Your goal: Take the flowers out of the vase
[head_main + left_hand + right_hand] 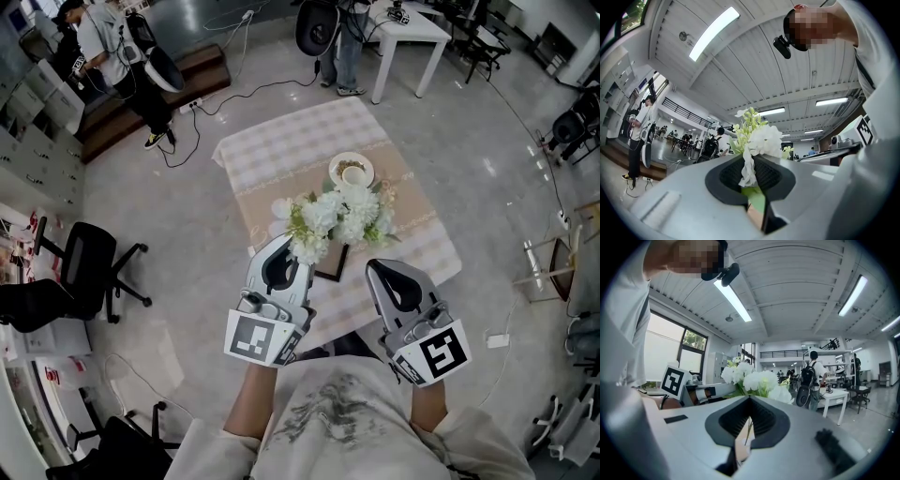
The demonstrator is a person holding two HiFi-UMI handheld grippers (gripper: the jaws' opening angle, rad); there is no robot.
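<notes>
Left gripper view shows our left gripper (752,187) clamped on a white flower (764,140) to draw it from the bunch (347,217), our right gripper (382,274) barely parted around a thin stem (749,430).

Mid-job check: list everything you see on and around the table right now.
flowers: one bunch, white and green, mid-table
bowl: one, cream, behind the flowers
dark frame: one, black, table's near edge
table: one, checked cloth, beige runner
office chair: one, black, floor left
white table: one, far right
people: two, standing far back
left gripper: grey, shut on the flowers
right gripper: grey, jaws slightly apart, beside flowers
</notes>
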